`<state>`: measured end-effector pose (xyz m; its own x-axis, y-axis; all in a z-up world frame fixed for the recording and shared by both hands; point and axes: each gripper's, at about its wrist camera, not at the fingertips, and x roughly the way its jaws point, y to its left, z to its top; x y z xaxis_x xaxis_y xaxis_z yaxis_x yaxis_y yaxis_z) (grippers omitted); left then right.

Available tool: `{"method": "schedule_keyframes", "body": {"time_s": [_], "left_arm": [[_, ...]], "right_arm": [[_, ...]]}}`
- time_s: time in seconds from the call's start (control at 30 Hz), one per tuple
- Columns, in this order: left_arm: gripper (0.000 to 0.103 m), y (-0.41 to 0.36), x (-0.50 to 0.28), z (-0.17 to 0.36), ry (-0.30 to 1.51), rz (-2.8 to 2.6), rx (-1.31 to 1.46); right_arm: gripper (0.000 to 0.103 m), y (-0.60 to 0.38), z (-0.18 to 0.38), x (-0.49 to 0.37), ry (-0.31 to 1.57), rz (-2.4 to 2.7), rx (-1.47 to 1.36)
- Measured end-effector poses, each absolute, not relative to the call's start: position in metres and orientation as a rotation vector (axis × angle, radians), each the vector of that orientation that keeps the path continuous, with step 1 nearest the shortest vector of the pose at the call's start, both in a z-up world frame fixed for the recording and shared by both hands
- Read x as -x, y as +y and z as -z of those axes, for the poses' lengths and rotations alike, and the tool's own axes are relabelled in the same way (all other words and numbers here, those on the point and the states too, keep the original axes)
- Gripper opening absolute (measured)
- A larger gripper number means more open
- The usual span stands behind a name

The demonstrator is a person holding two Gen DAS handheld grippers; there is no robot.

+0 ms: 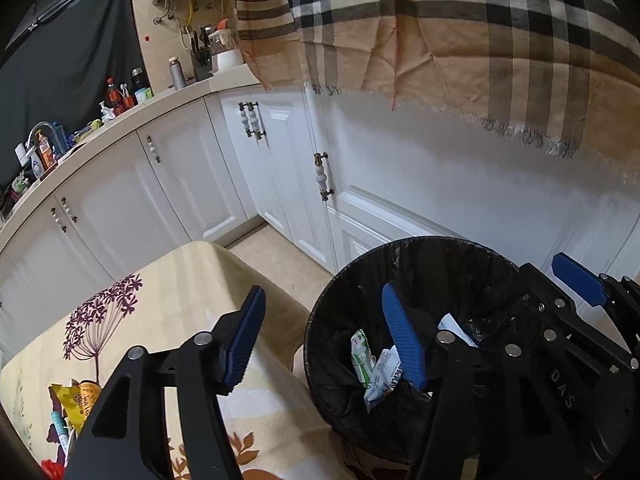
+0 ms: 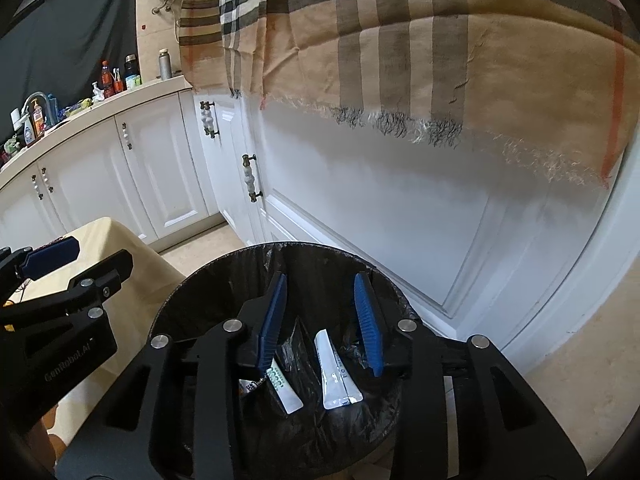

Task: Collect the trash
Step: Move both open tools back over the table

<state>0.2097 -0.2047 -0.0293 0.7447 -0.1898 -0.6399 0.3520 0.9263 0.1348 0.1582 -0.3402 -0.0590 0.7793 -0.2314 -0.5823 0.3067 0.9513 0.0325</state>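
A round bin (image 1: 440, 242) lined with a black bag stands on the floor beside a table. Its rim (image 2: 208, 268) fills the lower middle of the right wrist view. My right gripper (image 2: 322, 320) hangs open over the bin's mouth with nothing between its pads. Below it a white sachet (image 2: 334, 380) and a green-printed wrapper (image 2: 282, 388) lie loose in the bag. My left gripper (image 1: 326, 340) is open and empty, straddling the bin's left rim at the table edge. Green and white packets (image 1: 360, 356) lie in the bin. More snack wrappers (image 1: 72, 400) lie on the table.
The table's floral cloth (image 1: 180, 280) is left of the bin. White cabinets (image 1: 280, 168) stand behind, with a plaid scarf (image 1: 460, 40) hanging over them. Bottles (image 1: 120, 96) crowd the counter. A blue finger of my right gripper (image 1: 576, 282) shows beyond the bin.
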Motion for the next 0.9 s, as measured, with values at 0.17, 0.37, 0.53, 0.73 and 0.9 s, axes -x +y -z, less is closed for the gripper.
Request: {"method": "schedule_keyframes", "body": {"time_s": [0.17,0.37,0.53,0.73,0.9], "left_arm": [[0.061,-0.191,-0.202,0.018,0.654,0.289,-0.230],[0.064,-0.168,-0.185,0.004,0.642,0.266,-0.205],[0.066,-0.139,-0.167,-0.001,0.634,0.230,-0.187],[0.066,-0.093,-0.143,-0.002,0.638,0.162,-0.170],[0.066,-0.051,-0.121,0.002,0.649,0.100,-0.143]], "right_arm": [[0.037,-0.330,0.049,-0.148,0.602,0.281,-0.112],[0.038,-0.310,0.040,-0.136,0.599,0.251,-0.097],[0.038,-0.286,0.036,-0.122,0.607,0.208,-0.077],[0.039,-0.256,0.034,-0.104,0.624,0.148,-0.080],[0.039,-0.227,0.029,-0.088,0.628,0.087,-0.063]]}}
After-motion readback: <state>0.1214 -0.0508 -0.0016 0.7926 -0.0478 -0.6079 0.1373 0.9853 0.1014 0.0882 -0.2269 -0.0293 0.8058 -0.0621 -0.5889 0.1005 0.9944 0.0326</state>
